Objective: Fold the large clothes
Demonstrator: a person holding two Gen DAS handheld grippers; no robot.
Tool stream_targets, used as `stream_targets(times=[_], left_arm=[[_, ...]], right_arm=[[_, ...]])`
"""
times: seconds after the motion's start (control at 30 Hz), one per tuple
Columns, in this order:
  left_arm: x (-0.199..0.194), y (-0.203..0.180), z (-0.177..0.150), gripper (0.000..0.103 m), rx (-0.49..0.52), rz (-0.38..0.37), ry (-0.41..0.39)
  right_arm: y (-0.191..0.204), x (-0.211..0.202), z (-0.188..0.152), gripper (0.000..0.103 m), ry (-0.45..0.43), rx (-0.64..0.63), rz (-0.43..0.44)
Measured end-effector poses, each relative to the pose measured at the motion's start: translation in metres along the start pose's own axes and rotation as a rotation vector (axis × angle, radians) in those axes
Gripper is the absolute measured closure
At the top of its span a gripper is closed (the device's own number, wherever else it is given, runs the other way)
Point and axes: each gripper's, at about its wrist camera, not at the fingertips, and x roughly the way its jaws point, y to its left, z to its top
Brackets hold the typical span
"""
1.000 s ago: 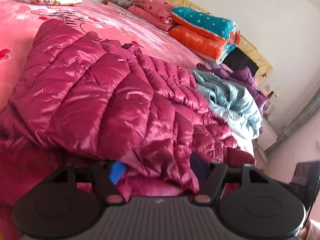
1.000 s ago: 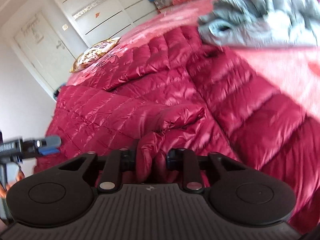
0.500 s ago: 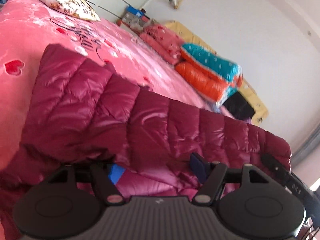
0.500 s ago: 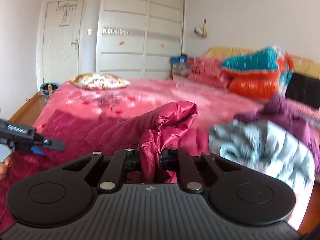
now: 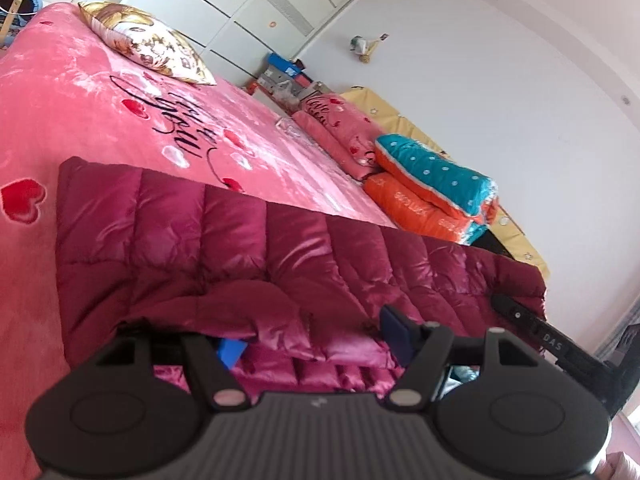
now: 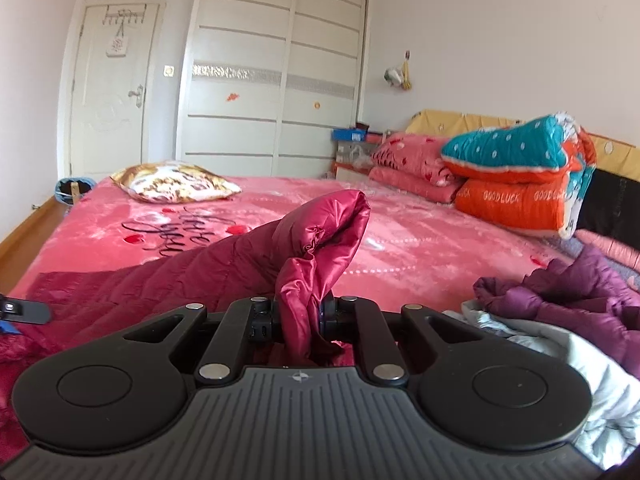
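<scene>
A shiny crimson quilted down jacket (image 5: 280, 248) lies on the pink bed, its near edge raised into a flat wall in the left wrist view. My left gripper (image 5: 312, 340) has its jaws wide apart, with jacket fabric bulging between the blue pads (image 5: 394, 332); they do not pinch it. My right gripper (image 6: 298, 316) is shut on a bunched fold of the crimson jacket (image 6: 316, 248) and holds it lifted above the bed. The right gripper's finger also shows at the jacket's right edge in the left wrist view (image 5: 532, 328).
The pink heart-print bedspread (image 5: 100, 112) stretches behind. A patterned pillow (image 6: 176, 182) lies far left. Folded pink, teal and orange quilts (image 6: 516, 172) are stacked by the headboard. A purple jacket (image 6: 568, 284) and a pale grey-blue garment (image 6: 560, 352) lie to the right.
Both grippers rose and tilted up, lifting the jacket's near edge into a raised fold. The right stayed shut on its bunch of fabric. The left jaws stayed apart.
</scene>
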Motion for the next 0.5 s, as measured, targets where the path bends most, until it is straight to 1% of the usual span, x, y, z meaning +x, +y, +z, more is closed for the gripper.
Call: stream_targets(times=[0.17, 0.33, 0.43, 0.5], left_arm=[[0.021, 0.007, 0.002, 0.033, -0.006, 0.032, 0.041], [0.038, 0.005, -0.001, 0.033, 0.030, 0.071, 0.093], [0.041, 0.003, -0.002, 0.032, 0.066, 0.084, 0.118], [0.040, 0.002, -0.001, 0.029, 0.071, 0.067, 0.136]], right_arm=[[-0.003, 0.044, -0.013, 0.090, 0.044, -0.017, -0.023], [-0.009, 0.077, -0.040, 0.090, 0.129, -0.036, -0.038], [-0.009, 0.084, -0.051, 0.089, 0.168, -0.018, -0.034], [-0.006, 0.085, -0.056, 0.086, 0.192, -0.006, -0.035]])
